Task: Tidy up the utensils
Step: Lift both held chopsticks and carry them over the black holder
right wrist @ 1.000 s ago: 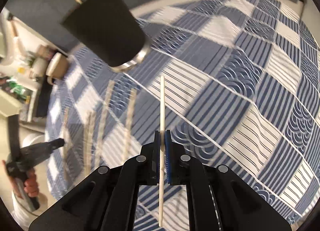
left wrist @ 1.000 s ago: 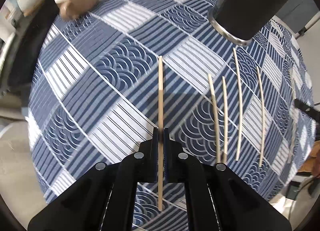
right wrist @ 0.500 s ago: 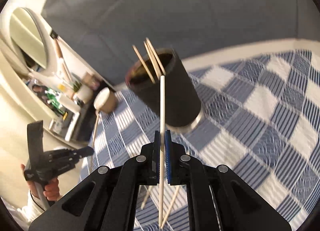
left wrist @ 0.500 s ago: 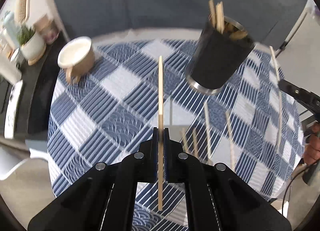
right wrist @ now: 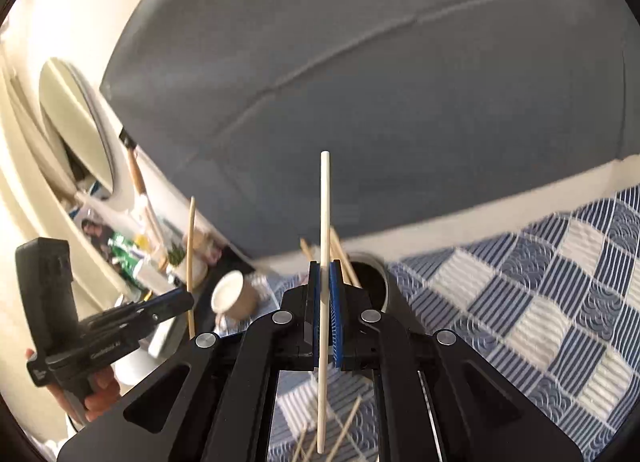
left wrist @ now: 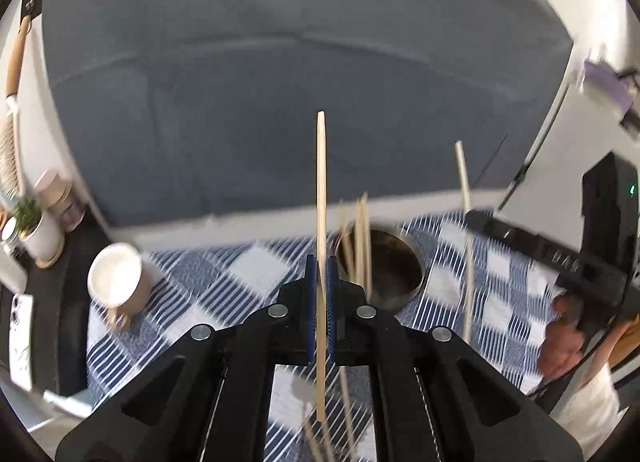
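Blue-and-white checked tablecloth carries a dark round utensil cup near its far edge; left gripper clamps a tan wooden chopstick, right gripper a pale chopstick.

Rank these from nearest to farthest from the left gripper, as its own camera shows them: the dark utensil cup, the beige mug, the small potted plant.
From the left gripper, which grips a chopstick:
1. Dark utensil cup, just right of the fingertips.
2. Beige mug, off to the left on the checked cloth.
3. Small potted plant, farthest left, beyond the table edge.
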`<state>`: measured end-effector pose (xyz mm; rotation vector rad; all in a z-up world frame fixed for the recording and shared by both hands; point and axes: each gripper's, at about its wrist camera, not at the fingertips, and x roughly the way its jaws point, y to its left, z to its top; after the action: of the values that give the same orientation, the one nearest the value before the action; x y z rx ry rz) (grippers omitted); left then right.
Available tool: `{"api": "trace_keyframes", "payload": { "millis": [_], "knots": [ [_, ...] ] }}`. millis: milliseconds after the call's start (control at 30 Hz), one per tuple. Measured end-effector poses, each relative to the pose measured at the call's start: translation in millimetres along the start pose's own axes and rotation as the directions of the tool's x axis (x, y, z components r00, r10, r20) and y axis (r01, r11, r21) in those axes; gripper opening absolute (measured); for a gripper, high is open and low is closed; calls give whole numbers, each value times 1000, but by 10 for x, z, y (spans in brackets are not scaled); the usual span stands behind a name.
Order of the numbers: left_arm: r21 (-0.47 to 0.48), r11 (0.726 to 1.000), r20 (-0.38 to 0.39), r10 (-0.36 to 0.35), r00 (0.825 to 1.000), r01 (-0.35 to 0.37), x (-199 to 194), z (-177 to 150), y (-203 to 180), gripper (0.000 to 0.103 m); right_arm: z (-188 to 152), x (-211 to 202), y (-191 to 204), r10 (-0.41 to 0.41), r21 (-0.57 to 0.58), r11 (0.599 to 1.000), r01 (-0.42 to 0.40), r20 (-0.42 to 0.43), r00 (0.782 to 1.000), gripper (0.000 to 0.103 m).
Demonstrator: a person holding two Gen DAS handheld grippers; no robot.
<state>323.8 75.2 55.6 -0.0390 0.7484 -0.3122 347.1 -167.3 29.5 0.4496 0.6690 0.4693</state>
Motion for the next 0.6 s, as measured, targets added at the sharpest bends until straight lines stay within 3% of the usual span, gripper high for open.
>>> {"api": "trace_keyframes", "payload": {
  "millis": [100, 333, 533, 600],
  "knots": [
    [-45, 995, 68, -89, 994, 92, 73, 123, -3, 5, 141, 60, 29, 33, -10, 999, -32, 53, 998, 5],
    [-100, 975, 163, -182, 970, 200, 428, 273, -15, 5, 296, 294, -25, 42, -15, 999, -40, 101, 994, 5],
    [-89, 971, 194, -203, 960, 223, 735, 242, -76, 5, 320, 504, -84, 19, -21, 1000, -17, 121, 992, 5],
    [-89, 974, 179, -190, 965, 208, 854, 170, -99, 5, 272, 589, -94, -4, -34, 999, 8, 112, 994, 5]
  ]
}}
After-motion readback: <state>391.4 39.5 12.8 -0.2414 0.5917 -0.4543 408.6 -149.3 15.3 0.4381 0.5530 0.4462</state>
